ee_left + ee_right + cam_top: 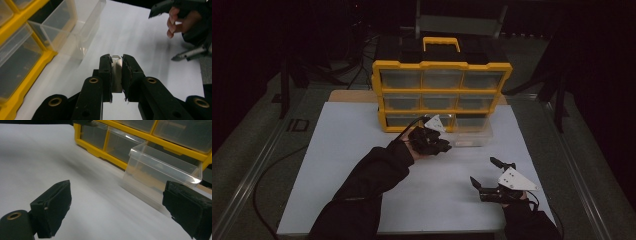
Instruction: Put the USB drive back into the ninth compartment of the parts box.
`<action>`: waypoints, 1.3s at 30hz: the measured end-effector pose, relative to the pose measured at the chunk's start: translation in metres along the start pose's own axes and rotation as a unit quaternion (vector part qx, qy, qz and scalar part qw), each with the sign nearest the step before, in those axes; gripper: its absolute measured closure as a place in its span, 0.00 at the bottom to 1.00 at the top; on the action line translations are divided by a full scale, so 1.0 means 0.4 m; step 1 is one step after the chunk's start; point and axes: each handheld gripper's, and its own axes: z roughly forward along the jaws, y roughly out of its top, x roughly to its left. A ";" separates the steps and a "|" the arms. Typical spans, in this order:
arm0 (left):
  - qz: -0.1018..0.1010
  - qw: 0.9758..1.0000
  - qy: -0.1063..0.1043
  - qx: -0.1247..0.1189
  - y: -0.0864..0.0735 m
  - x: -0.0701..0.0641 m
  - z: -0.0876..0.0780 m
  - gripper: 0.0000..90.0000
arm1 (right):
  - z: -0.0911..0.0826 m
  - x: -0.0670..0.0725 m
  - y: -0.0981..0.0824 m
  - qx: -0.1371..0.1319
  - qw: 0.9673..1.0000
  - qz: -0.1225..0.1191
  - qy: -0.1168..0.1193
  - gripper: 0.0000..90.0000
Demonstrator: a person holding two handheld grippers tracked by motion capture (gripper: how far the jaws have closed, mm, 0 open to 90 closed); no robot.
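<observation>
One thin metal piece (116,72) sits pinched upright between the left claw's (116,60) pads, its tip just clear of them; it looks stiff, light and slick, so a grip on the flat faces suits it. Ahead and to that claw's left stands a pulled-out clear drawer (75,30). Right claw (117,207) gapes wide, holding nothing; the piece's lower end is hidden.

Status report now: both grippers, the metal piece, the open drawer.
Left gripper shut on small metal piece, near the pulled-out clear drawer. Right gripper open, empty, low over the white sheet. Nothing between piece and drawer.
</observation>
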 end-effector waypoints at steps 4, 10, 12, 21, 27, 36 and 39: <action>-0.005 1.000 0.003 -0.009 0.024 0.005 0.002 0.88 | 0.000 0.000 0.000 -0.001 1.000 0.001 0.001 0.09; -0.009 1.000 0.002 -0.018 0.055 0.012 0.012 0.88 | -0.003 0.000 0.001 -0.002 1.000 -0.001 0.001 0.09; -0.012 1.000 0.000 -0.022 0.065 0.016 0.016 0.88 | -0.003 0.000 0.001 -0.004 1.000 -0.001 0.002 0.09; -0.030 0.999 0.010 -0.034 0.113 0.033 0.038 0.88 | -0.005 0.001 0.003 -0.005 1.000 0.002 0.002 0.09; -0.039 0.998 0.016 -0.044 0.141 0.047 0.048 0.88 | -0.007 -0.001 0.003 -0.009 1.000 0.003 0.004 0.09; -0.055 0.996 0.020 -0.067 0.177 0.059 0.063 0.88 | -0.009 -0.001 0.004 -0.011 1.000 0.006 0.005 0.09; -0.060 0.995 0.021 -0.074 0.187 0.062 0.069 0.88 | -0.010 -0.002 0.004 -0.011 1.000 0.007 0.005 0.09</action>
